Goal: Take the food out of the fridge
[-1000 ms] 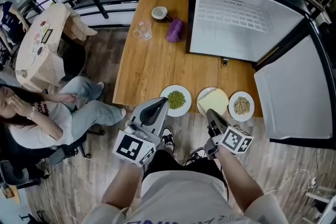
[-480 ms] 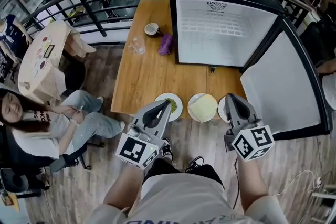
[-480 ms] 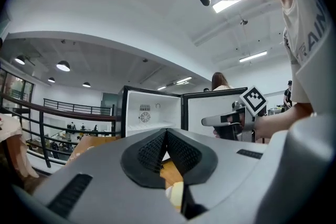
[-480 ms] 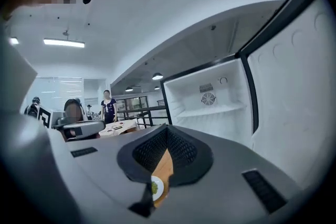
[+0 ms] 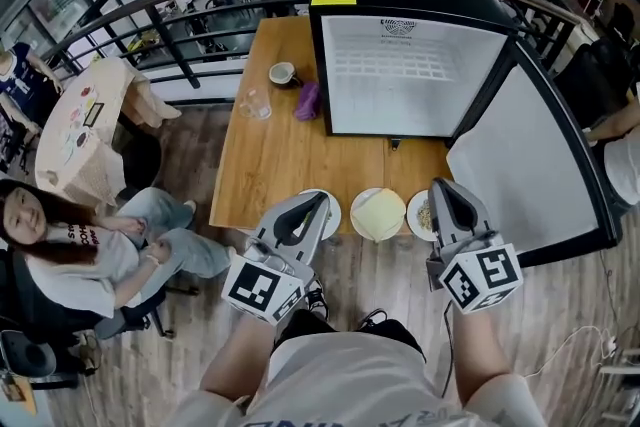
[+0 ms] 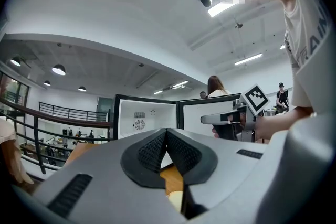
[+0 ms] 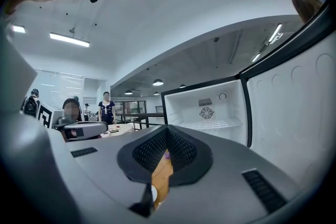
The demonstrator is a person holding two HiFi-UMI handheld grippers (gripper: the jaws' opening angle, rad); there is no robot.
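Where we stood: facing the fridge point(image 5: 410, 75), whose door point(image 5: 520, 165) hung wide open on its right side.
Table point(image 5: 290, 155): wooden; the fridge sat on its far right part.
Left gripper point(image 5: 318, 201): we held it level in front of the fridge, pointing toward it. Its jaws were pressed together, and the ribbed pads point(image 6: 152, 150) met at the tip with nothing between them.
Right gripper point(image 5: 438, 187): we held it level in front of the fridge, on the door's side. It was closed tight and empty, and its pads point(image 7: 149, 150) touched.
Food: it was outside the fridge, on three plates in a row along the table edge in front of it.
Left plate point(image 5: 334, 215): mostly covered by the left gripper, so we could not tell what lay on it.
Middle plate point(image 5: 355, 215): it carried a pale yellow slab point(image 5: 380, 213).
Right plate point(image 5: 412, 215): it carried something brown and grainy point(image 5: 424, 213), and the right gripper overlapped it.
Left of the fridge: a cup point(image 5: 283, 73), a clear glass point(image 5: 255, 103) and a purple cloth point(image 5: 307, 99) lay on the table, the cloth nearest the fridge.
Seated person point(image 5: 90, 245): on a chair well to the left of the fridge, beyond the table.
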